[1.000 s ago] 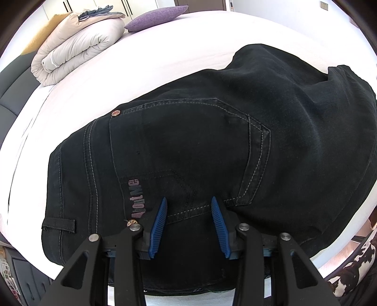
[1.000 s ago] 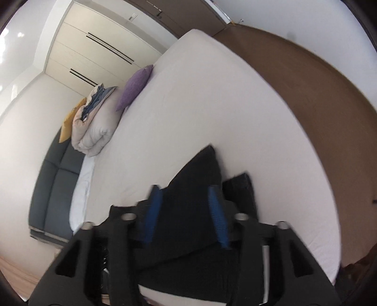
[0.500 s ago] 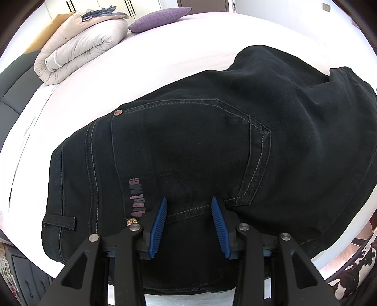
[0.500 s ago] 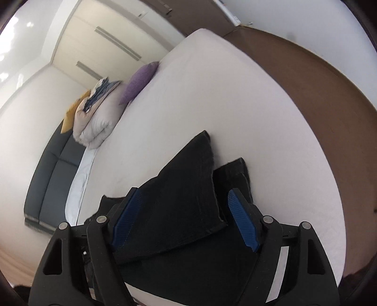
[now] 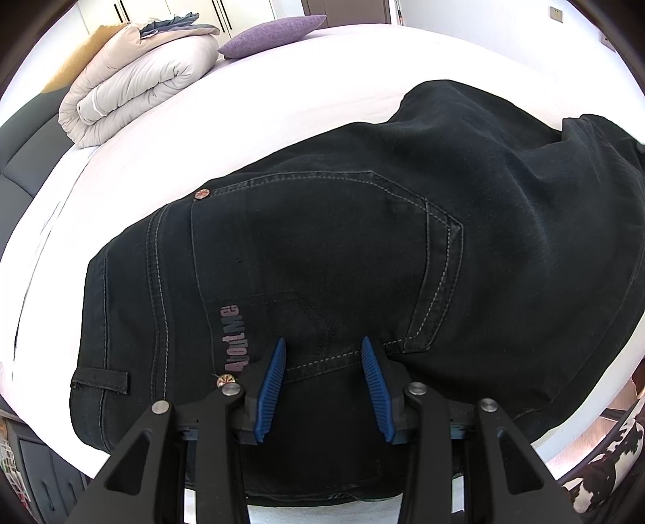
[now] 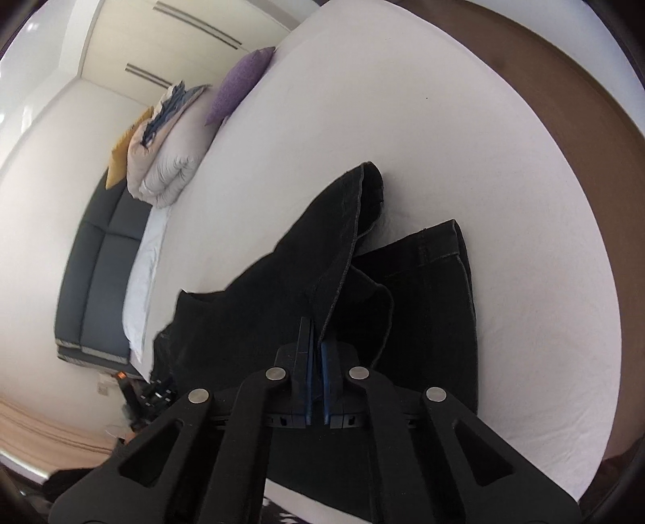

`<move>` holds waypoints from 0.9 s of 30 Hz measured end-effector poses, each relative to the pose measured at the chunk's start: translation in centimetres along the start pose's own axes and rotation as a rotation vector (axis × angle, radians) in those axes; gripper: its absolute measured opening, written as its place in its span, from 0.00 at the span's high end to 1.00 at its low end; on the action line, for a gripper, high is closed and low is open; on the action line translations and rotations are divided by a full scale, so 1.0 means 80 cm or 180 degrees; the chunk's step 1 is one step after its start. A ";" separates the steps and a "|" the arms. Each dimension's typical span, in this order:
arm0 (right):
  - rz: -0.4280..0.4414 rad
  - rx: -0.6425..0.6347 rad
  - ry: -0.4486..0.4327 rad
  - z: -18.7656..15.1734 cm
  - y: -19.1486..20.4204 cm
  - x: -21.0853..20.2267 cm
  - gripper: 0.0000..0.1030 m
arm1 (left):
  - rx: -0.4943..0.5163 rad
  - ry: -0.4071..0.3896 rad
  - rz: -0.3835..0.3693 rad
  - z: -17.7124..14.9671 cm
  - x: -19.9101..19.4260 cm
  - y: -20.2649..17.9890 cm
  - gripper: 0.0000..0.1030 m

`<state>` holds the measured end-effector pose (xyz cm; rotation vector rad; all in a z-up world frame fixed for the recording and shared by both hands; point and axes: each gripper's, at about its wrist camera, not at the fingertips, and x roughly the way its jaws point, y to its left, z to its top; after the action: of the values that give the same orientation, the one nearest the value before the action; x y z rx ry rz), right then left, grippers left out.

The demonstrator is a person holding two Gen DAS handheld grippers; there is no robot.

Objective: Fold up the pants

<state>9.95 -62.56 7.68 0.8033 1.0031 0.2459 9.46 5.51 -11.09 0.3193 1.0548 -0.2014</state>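
Now the right gripper (image 6: pixel 315 350), clamped on the black denim pants (image 6: pixel 290 278), lifts one leg at frame centre to fold over, while the left gripper (image 5: pixel 322 354) rests apart on the seat

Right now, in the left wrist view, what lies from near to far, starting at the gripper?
Left gripper, open over the black pants → bare white bed sheet → folded duvet and purple pillow at the far end.

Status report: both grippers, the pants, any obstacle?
Left gripper open, over the pants' back pocket. Right gripper shut on a lifted leg edge. Nothing in the way.
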 end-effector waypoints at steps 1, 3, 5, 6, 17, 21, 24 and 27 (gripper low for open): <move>0.0077 0.0082 -0.0036 0.003 0.009 -0.008 0.98 | 0.0002 0.0001 -0.0002 0.000 0.000 0.000 0.59; 0.0218 0.0187 -0.0142 0.012 0.026 -0.027 0.98 | 0.0004 0.0003 -0.0002 0.000 0.000 0.000 0.59; 0.0322 0.0346 -0.0230 0.020 0.033 -0.048 0.98 | 0.0003 0.0005 0.0000 0.001 0.000 -0.001 0.59; 0.0393 0.0483 -0.0258 0.027 0.033 -0.052 0.98 | 0.0006 0.0007 0.0002 0.000 0.000 -0.001 0.59; -0.0643 0.1122 -0.0702 -0.021 -0.057 -0.097 0.93 | -0.0021 -0.0032 0.0023 0.000 0.000 -0.003 0.58; -0.0131 0.0617 -0.1280 -0.074 -0.032 -0.122 0.89 | -0.0028 -0.0015 0.0031 0.003 -0.001 -0.005 0.58; 0.0114 0.0503 -0.1533 -0.104 -0.015 -0.117 0.21 | -0.0034 -0.0020 0.0058 0.004 -0.003 -0.007 0.58; 0.0172 0.0644 -0.1611 -0.119 -0.009 -0.099 0.02 | -0.0033 -0.0019 0.0081 0.005 -0.003 -0.011 0.58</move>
<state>-2.32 -62.64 9.61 1.0145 0.5333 -0.0183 9.39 4.58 -10.87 0.3225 1.0449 -0.1738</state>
